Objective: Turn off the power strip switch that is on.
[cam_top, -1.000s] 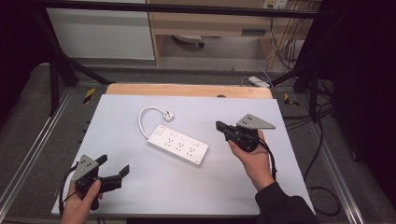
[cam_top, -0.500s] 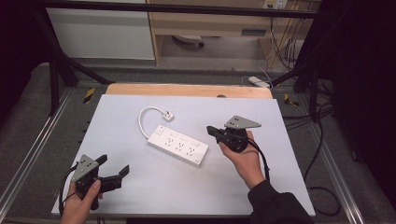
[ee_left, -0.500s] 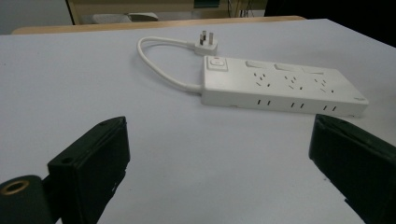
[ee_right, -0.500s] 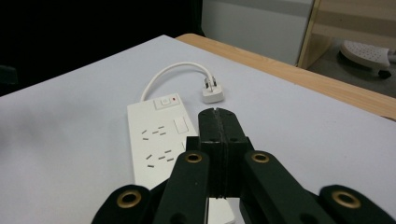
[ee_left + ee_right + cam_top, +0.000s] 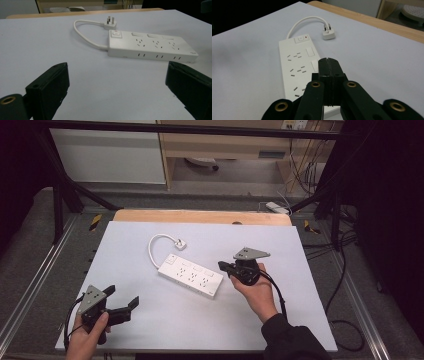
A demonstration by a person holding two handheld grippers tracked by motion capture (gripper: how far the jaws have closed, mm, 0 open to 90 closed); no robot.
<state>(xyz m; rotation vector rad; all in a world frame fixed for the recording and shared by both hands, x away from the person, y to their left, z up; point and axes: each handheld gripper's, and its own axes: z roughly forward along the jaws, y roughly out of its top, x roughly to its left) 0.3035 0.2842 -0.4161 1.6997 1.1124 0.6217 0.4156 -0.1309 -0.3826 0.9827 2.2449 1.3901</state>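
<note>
Currently your right tongs [image 5: 223, 266] are closed on nothing, poised at the near end of the strip [image 5: 190, 275], which lies mid-table [image 5: 300, 285] with its plug [image 5: 179, 244] beyond. Your left tongs [image 5: 121, 298] stand wide open, well apart near the front-left corner.

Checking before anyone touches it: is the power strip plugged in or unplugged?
Unplugged. The power strip's plug lies loose on the table, prongs bare.
</note>
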